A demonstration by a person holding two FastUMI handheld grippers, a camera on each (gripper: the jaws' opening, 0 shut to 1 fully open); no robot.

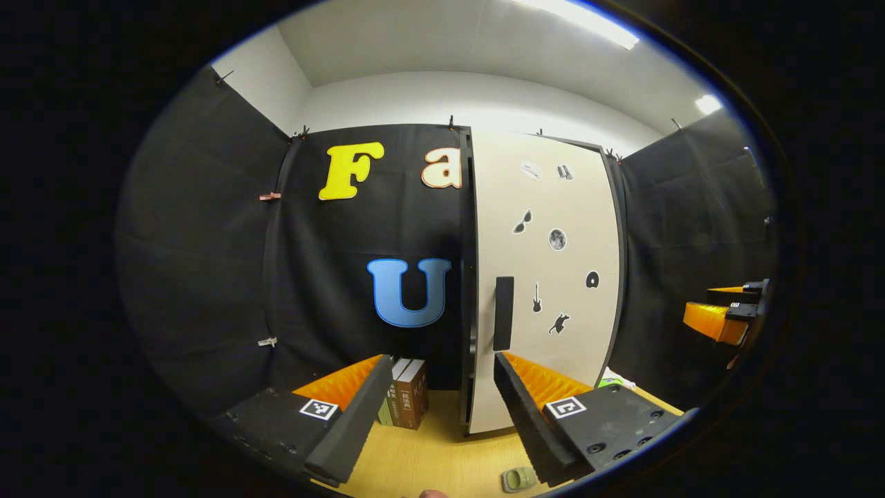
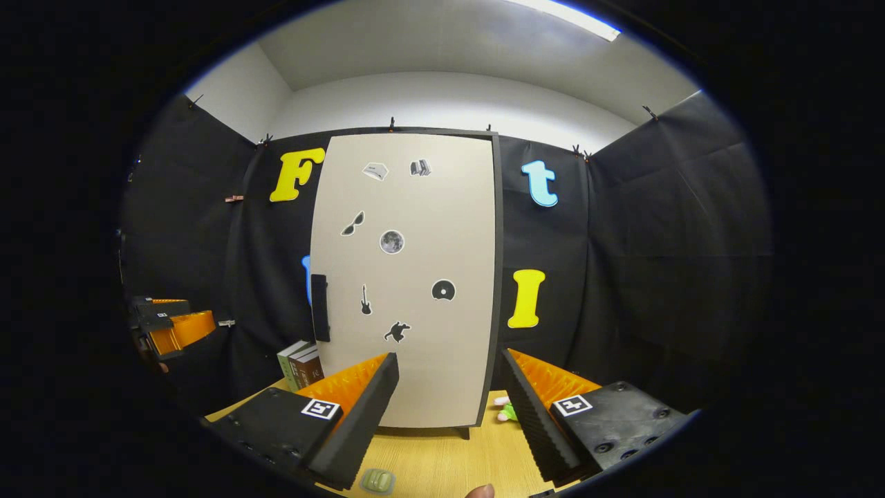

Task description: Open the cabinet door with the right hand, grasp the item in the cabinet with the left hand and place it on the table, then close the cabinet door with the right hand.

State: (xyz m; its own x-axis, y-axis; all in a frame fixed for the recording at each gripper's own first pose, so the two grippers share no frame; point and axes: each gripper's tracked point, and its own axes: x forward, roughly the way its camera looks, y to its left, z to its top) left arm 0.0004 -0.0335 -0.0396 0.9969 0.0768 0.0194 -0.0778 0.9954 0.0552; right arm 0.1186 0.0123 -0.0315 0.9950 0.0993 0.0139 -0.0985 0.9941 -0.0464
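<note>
Upright at the back of the table [image 2: 442, 463] stands the cabinet [image 2: 408, 277], its door [image 1: 546, 277] closed, stickers scattered over the pale panel and a dark handle [image 2: 319, 308] along its left edge. Whatever item lies inside is hidden behind that door. Both tools are held in the air short of the cabinet: the left gripper [image 1: 437, 415] has its fingers spread wide with nothing between them, and the right gripper [image 2: 449, 415] is likewise spread apart and holds nothing. Some books [image 1: 406, 401] stand just left of the cabinet. A small green object [image 2: 377, 480] lies near the table's front edge, and a green-and-pink thing [image 2: 507, 411] peeks out by the cabinet's right foot.
</note>
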